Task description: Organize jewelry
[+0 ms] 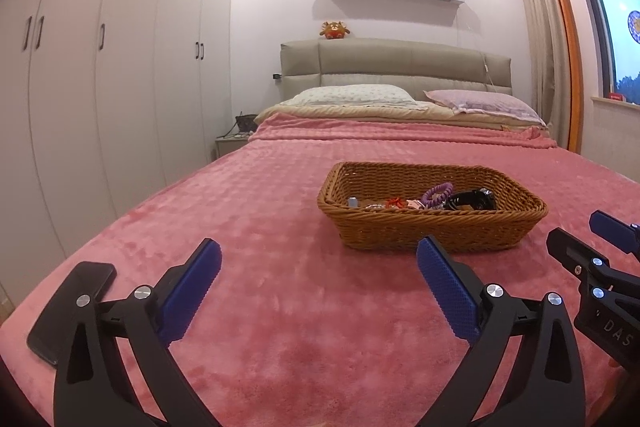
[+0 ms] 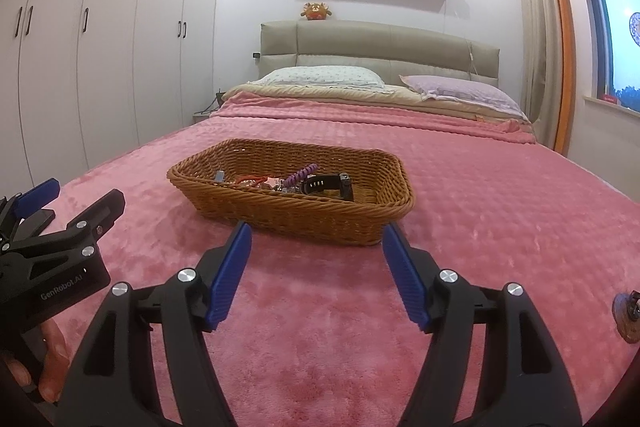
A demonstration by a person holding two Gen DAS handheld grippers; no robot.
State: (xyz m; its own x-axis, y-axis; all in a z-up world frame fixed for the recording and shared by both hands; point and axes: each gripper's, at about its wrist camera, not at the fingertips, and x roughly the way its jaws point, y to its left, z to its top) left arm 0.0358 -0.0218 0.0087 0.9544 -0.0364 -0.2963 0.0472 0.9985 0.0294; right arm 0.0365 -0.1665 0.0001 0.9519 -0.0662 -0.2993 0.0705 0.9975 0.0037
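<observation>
Left wrist view: wicker basket [image 1: 432, 217] is seen mid-bed on pink blanket [image 1: 280, 267], holding a purple coil tie [image 1: 438, 193] and black watch [image 1: 474, 201]. Items judged light, small, tangle-prone; best pinched by strap or loop. Left gripper [image 1: 320, 291] and right gripper [image 2: 316, 275] are spread wide, empty. Open room all round; phone [image 1: 70, 311] near the left edge.

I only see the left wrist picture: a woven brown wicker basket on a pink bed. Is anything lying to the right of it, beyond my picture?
Observer: Yes, a small brown round object lies on the pink fleece blanket at the right wrist picture's far right edge. I cannot tell what it is.
Operator: Does the right gripper hold anything?
Observer: No, the right gripper is open and empty.
Operator: What carries the left gripper?
Observer: A person's hand wraps around the handle of the left gripper.
</observation>
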